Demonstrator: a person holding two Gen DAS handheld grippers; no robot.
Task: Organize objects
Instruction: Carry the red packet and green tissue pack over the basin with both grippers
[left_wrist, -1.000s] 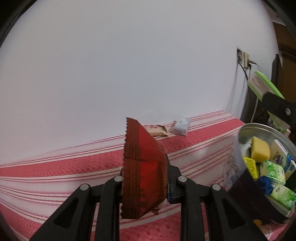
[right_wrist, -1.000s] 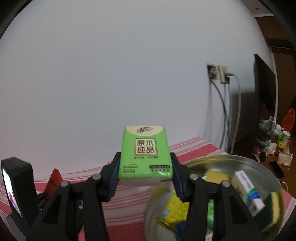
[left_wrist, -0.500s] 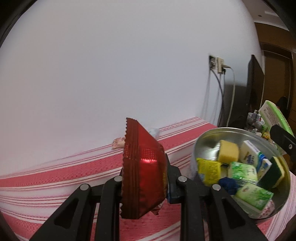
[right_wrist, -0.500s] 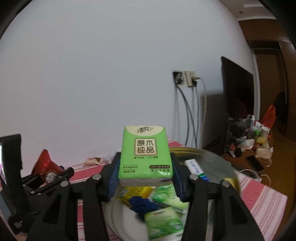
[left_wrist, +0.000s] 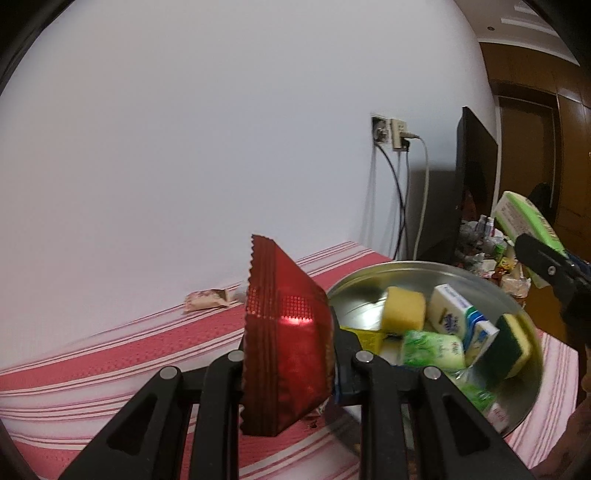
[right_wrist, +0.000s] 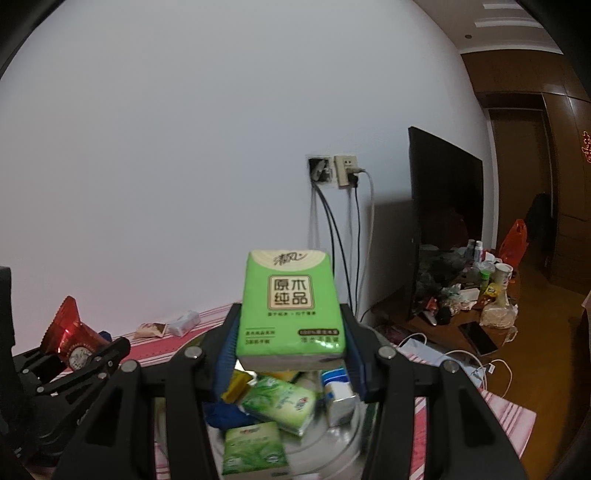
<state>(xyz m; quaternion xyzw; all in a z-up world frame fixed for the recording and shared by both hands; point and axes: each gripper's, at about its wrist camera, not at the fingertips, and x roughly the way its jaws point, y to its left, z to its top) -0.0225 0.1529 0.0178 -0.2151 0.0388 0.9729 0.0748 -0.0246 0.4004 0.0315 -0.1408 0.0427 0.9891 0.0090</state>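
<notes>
Metal bowl slid nearer; crinkly red packet gripped, probably foil

From the left gripper the bowl sits just right, holding sponges and packets, a wrapper lies ahead by the wall, and the right gripper hangs over that bowl.

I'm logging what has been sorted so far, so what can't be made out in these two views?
- Left wrist view: the near floor of the round metal bowl is hidden behind the left claw and its red foil snack packet.
- Right wrist view: the bowl's far contents are hidden by the green tissue pack in the right claw.
- The small beige wrapper by the wall: print too small to read.
</notes>
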